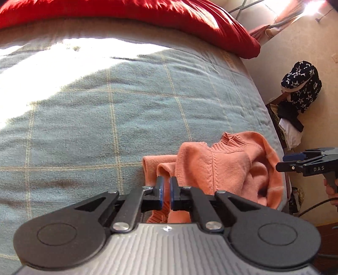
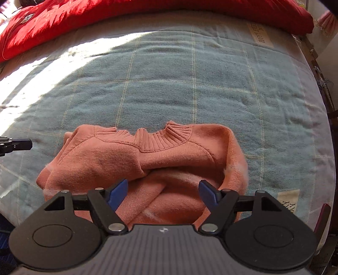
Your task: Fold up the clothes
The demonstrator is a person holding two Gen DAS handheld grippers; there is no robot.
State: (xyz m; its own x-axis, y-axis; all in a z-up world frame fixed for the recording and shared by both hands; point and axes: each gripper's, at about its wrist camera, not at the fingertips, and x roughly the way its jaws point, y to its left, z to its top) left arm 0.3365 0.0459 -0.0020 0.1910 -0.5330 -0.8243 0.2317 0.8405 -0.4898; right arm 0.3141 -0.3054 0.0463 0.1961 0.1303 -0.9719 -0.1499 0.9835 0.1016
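The bed (image 2: 169, 84) fills both views, spread with a pale blue woven blanket (image 1: 105, 116) crossed by thin cream lines, slightly rumpled, with a bright patch of sun at upper left. Along the top of each frame lies a thick red quilt (image 1: 190, 19), soft and creased. Low and centre in the right wrist view sits the salmon-orange knit sweater (image 2: 147, 160), bunched on the blanket: ribbed collar toward the top, smooth fine knit on the body, sleeves folded across the front, a fuzzy paler band at its edges. In the left wrist view the sweater lies at lower right, near the bed's edge.

The right claw (image 2: 163, 191) is spread wide, its blue pads (image 2: 118, 193) over the sweater's near fold, one to each side; contact with the knit cannot be told. The left claw (image 1: 166, 190) has its fingers drawn close, a narrow gap between them, over a looped sleeve edge; whether it pinches the fabric, I cannot tell.

At right in the left wrist view, beyond the bed, a dark star-printed cloth (image 1: 302, 84) hangs above a heap of clothes (image 1: 289, 127) by the beige wall.
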